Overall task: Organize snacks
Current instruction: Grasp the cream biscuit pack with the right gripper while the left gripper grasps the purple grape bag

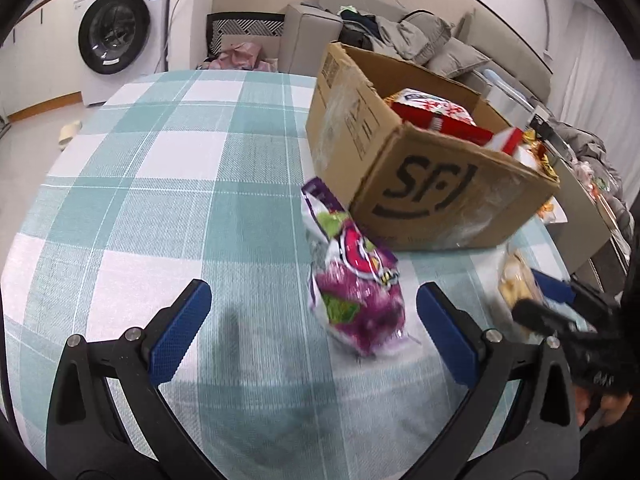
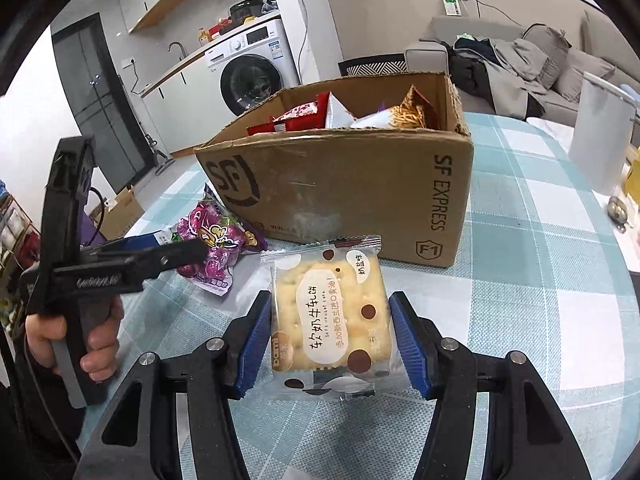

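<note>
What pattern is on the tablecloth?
A teal-and-white check on the tablecloth, clearest in the left wrist view.

Purple snack bag [image 1: 354,280]: motion-blurred, print unreadable. Cardboard box [image 2: 340,184]: walls hide the lower parts of the packets inside. Cracker packet [image 2: 330,316]: side edges covered by the right claw [image 2: 330,346] pads; contact uncertain. Left claw [image 2: 160,258]: side-on, fingertips indistinct.

The right claw [image 2: 330,344] gripped a cracker packet [image 2: 329,316] between its blue pads above the checked surface [image 2: 540,280], just before the cardboard box [image 2: 352,188] of snacks, a purple bag [image 2: 216,244] lying left.
</note>
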### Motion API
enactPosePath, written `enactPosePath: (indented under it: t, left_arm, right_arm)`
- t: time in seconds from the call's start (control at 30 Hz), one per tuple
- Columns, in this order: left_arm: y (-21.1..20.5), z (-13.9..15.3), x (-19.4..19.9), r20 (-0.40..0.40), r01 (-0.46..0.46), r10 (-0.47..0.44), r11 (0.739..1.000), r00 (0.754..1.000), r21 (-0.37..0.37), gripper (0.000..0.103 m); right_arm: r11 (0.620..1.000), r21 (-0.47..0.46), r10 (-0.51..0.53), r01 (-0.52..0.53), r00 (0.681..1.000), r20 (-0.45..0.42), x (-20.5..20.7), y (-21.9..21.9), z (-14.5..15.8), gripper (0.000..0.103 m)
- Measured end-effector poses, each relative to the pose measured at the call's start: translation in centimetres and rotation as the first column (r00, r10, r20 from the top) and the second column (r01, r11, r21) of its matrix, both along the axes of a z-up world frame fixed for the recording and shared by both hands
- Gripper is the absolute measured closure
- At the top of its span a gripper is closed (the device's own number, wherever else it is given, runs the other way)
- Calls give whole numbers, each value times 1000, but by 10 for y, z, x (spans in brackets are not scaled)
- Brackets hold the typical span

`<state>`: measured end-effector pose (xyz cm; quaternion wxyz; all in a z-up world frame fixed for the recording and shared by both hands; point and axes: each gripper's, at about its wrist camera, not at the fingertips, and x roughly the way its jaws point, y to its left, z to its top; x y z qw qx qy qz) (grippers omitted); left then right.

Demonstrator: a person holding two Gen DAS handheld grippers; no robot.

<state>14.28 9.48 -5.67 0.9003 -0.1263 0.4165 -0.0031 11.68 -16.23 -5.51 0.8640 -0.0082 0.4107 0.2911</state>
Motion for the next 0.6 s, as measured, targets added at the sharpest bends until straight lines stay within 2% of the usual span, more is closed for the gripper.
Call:
enactPosePath:
  t: [0.23,0.3,0.5,0.57,0.6]
  left_arm:
    - [-12,-7,14,-32,23,-21,997,999,68,1]
    - [-15,-9,18,-41,37,-34,997,999,67,5]
    - [-23,-14,21,-45,103,-101,993,994,58,37]
    - [-26,-13,19,-39,126,-124,991,992,48,52]
    - [-27,-13,19,-36,125,-123,991,992,52,52]
  right_arm:
    - [1000,-7,-1,1,1000,-3,-2,-8,0,43]
    - [1000,-16,-6,6,1000,-3,-1,-7,-1,43]
    - [999,-32,-15,15,1000,0,0,-7,-1,43]
    - [999,-33,-14,14,1000,3,-1,-7,0,43]
    - [999,-31,-13,13,1000,2,-1,-7,0,43]
